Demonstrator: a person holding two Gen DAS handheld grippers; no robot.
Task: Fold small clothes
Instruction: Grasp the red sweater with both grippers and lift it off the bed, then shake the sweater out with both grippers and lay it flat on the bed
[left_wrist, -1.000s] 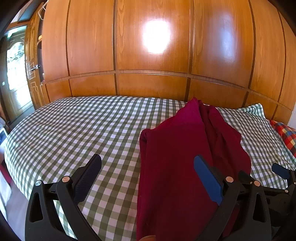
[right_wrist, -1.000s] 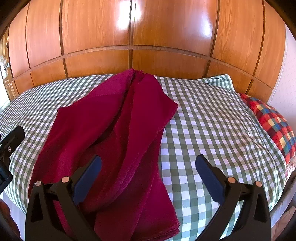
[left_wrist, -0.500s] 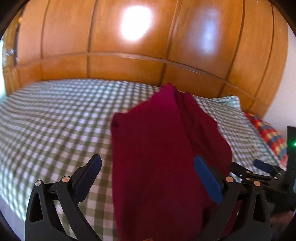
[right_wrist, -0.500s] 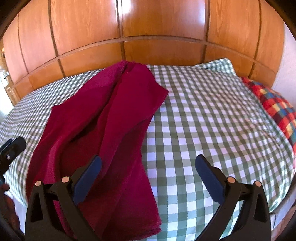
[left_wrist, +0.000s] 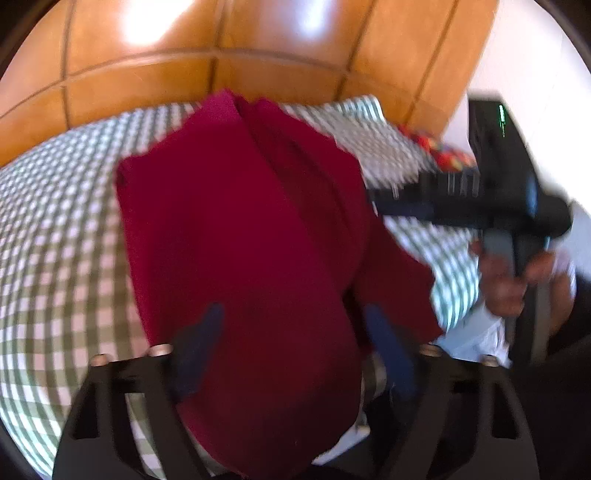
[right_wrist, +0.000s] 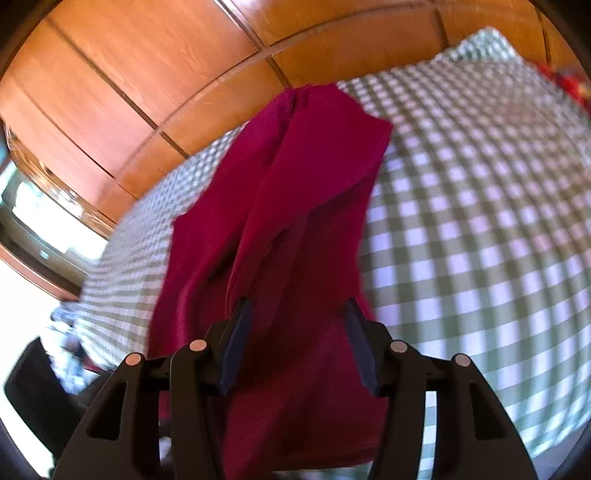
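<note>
At the bed's (right_wrist: 480, 229) near edge, both the left gripper (left_wrist: 295, 347) and right gripper (right_wrist: 295, 332) straddle the red garment (right_wrist: 295, 206), jaws apart, nothing pinched. Best to pinch matching near corners evenly; the cloth stretches toward the far edge.

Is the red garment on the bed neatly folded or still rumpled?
Rumpled. The red garment lies lengthwise on the checked bedspread with long ridges down its middle and uneven, overlapping edges.

bare checked bedspread (right_wrist: 480, 229) rightward
</note>
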